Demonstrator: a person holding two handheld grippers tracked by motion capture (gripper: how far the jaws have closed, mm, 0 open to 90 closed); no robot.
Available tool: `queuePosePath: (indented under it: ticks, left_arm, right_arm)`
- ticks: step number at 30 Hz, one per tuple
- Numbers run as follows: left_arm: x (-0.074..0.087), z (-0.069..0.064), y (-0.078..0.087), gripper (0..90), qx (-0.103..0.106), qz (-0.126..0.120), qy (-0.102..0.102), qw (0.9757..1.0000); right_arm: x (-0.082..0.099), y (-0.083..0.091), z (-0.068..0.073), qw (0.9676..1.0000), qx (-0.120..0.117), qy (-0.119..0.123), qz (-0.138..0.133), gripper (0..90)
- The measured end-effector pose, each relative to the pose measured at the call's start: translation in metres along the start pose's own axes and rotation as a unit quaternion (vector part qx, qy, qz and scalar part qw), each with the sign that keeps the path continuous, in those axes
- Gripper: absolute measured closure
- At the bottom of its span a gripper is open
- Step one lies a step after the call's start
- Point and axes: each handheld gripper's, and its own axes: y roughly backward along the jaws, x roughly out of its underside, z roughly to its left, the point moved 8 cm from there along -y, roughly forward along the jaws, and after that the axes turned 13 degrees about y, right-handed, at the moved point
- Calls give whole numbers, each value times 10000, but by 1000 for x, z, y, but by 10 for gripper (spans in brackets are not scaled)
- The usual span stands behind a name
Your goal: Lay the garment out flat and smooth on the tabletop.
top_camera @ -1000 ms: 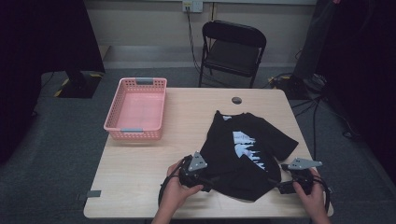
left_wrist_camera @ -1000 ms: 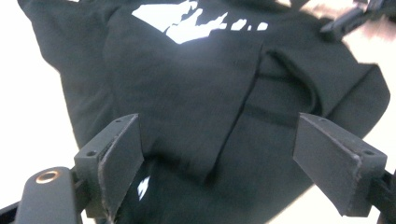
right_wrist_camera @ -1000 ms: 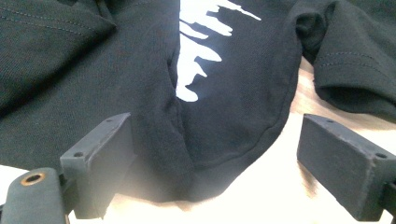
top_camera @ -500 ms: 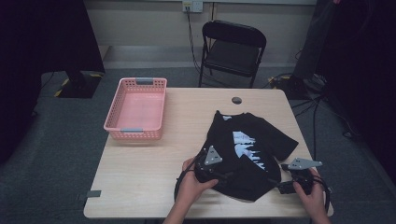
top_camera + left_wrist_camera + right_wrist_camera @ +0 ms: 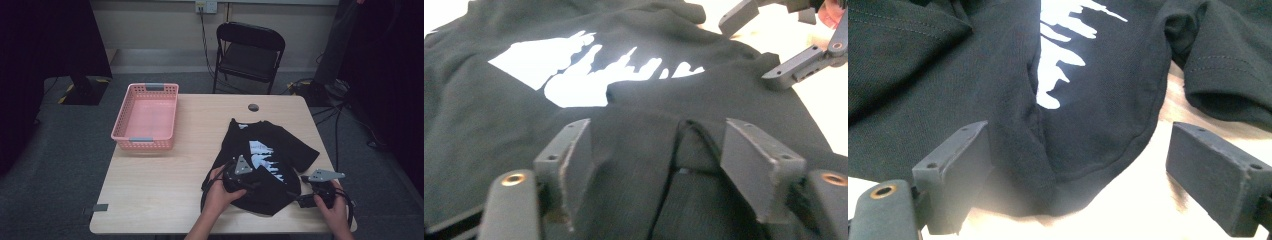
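Note:
A black T-shirt (image 5: 265,155) with a white print lies on the right half of the table (image 5: 165,195). My left gripper (image 5: 252,184) rests on the shirt's lower left part. Its jaws (image 5: 654,130) have just been closing, and a raised fold of black fabric (image 5: 689,142) stands between them with gaps at both pads. My right gripper (image 5: 300,197) sits at the shirt's lower right edge. It is wide open (image 5: 1078,135), with the curved hem (image 5: 1098,170) lying between its fingers untouched. The right gripper (image 5: 746,52) also shows farther off in the left gripper view.
A pink basket (image 5: 145,142) stands at the table's left back. A small dark round thing (image 5: 253,107) lies near the far edge. A black folding chair (image 5: 250,50) stands behind the table. Bare wood runs along the front left.
My left hand has slid to the right from the shirt's left edge onto the fabric, bunching cloth ahead of it. The right hand has stayed put.

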Motion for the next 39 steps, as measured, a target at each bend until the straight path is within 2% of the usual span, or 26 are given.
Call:
queuePosePath:
  ticks: [4, 6, 9, 13, 19, 21, 26, 31, 39]
  left_arm:
    - [-4, -3, -11, 390, 66, -54, 70, 9999]
    - [-3, -2, -15, 436, -9, 20, -29, 10000]
    - [-1, -1, -18, 488, -54, 78, 27, 10000]
    - [3, 2, -17, 592, -114, 210, -32, 9997]
    - [3, 2, -15, 763, -102, 276, 119, 9995]
    - [1, 2, -13, 832, -106, 273, 36, 9996]
    - [-5, 2, -5, 867, -87, 261, 102, 9996]
    - [-12, 8, 8, 868, -123, 82, 184, 9997]
    - [-21, 16, 26, 871, -229, -56, 272, 9994]
  right_arm:
    - [0, 0, 0, 10000, 0, 0, -1, 106]
    - [0, 0, 0, 10000, 0, 0, -1, 106]
    - [0, 0, 0, 10000, 0, -1, -1, 106]
    - [0, 0, 0, 10000, -2, 0, -1, 106]
    - [0, 0, 0, 10000, -7, 4, -3, 105]
    - [0, 0, 0, 10000, -8, 7, -3, 104]
    - [0, 0, 0, 10000, -8, 8, -3, 104]
    - [0, 0, 0, 10000, -7, 9, -2, 104]
    - [0, 0, 0, 10000, -6, 9, -2, 104]
